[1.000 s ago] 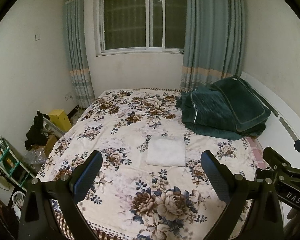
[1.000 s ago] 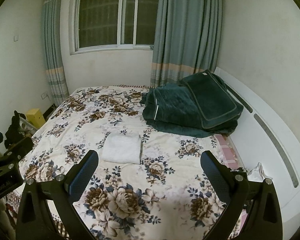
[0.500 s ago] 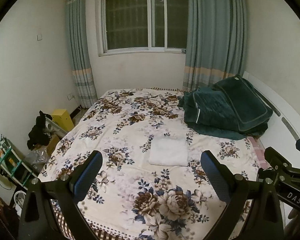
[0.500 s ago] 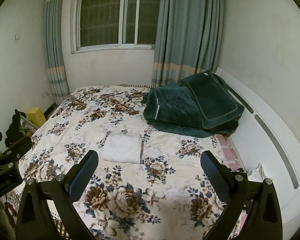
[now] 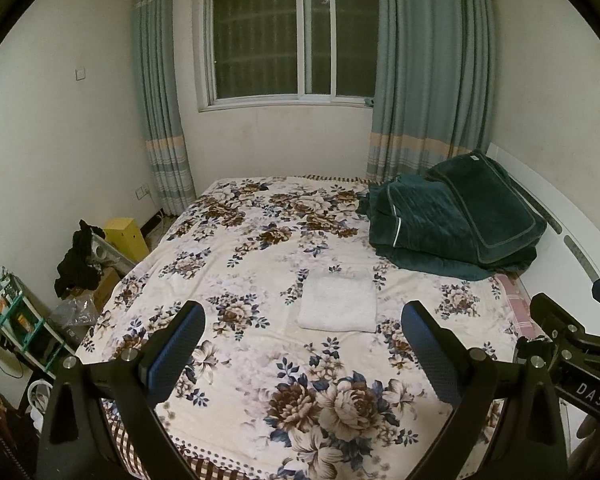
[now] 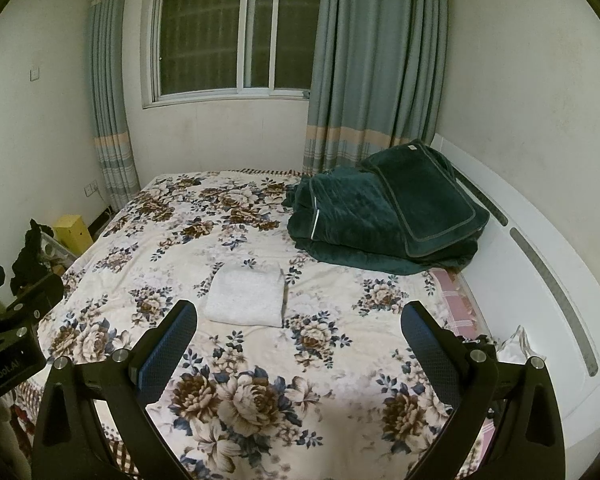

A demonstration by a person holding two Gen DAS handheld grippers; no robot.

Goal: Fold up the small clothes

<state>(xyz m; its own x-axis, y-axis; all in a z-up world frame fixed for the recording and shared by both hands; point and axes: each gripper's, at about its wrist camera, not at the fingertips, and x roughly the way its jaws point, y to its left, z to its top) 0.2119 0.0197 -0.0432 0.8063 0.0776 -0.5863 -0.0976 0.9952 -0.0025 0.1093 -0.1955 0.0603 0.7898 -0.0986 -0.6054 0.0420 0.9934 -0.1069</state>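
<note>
A small white cloth (image 5: pixel 337 304) lies folded into a neat rectangle in the middle of the floral bedspread (image 5: pixel 260 240); it also shows in the right wrist view (image 6: pixel 245 298). My left gripper (image 5: pixel 302 348) is open and empty, held above the near end of the bed, well short of the cloth. My right gripper (image 6: pixel 298 348) is open and empty too, at about the same distance back. The right gripper's body shows at the right edge of the left wrist view (image 5: pixel 572 356), and the left gripper's body shows at the left edge of the right wrist view (image 6: pixel 12 336).
A folded dark green blanket (image 5: pixel 452 216) lies at the far right of the bed against the white headboard (image 6: pixel 540 280). Left of the bed stand a yellow box (image 5: pixel 126 236), dark clothes (image 5: pixel 76 260) and a small shelf (image 5: pixel 16 320). A curtained window (image 5: pixel 292 36) is behind.
Both grippers have drawn back and risen slightly, so the bed and cloth sit a little lower and farther in view. The cloth has not moved. Both grippers stay open.
</note>
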